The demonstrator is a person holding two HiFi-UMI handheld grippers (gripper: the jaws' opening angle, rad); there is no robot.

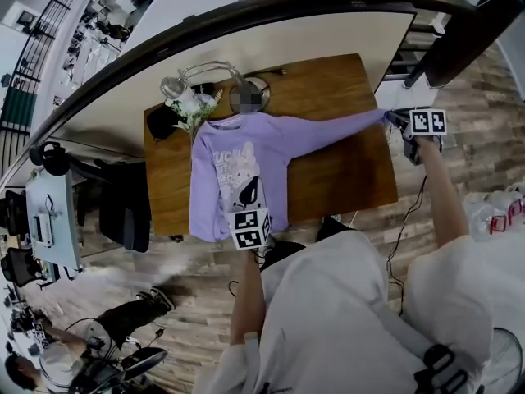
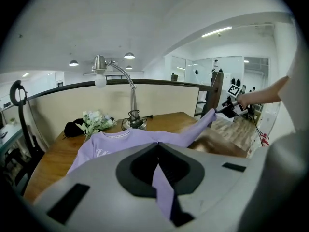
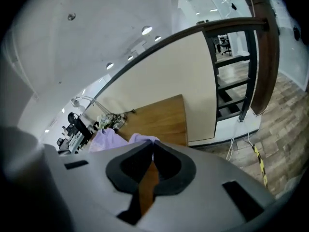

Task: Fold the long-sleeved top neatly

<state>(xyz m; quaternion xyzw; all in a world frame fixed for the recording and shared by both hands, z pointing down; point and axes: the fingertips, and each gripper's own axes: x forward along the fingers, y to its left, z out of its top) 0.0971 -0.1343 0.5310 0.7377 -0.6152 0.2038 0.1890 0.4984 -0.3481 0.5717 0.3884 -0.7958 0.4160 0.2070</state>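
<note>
Two grippers show together only in the head view. It looks down on the whole purple long-sleeved top, lying front up on a brown wooden table. The left gripper is at the bottom edge of the top, by the near side of the table. The right gripper is out past the table's right side. One sleeve runs straight out to it, pulled tight.

The left gripper view looks along the top from its bottom edge. Its two fingers are pressed together on a strip of the purple cloth. It shows a silver desk lamp, a bunch of white flowers and a black thing at the far end of the table, just past the neck of the top. Far off on the right, it shows the other gripper with the end of the sleeve in it.

The right gripper view shows only a small lump of purple cloth at the tip of its fingers, which are closed on the sleeve's end. It also shows a bare corner of the table, a wooden post and the plank floor.

The top is light purple with a white picture on the chest and a white band at the neck. Its body looks smooth.
</note>
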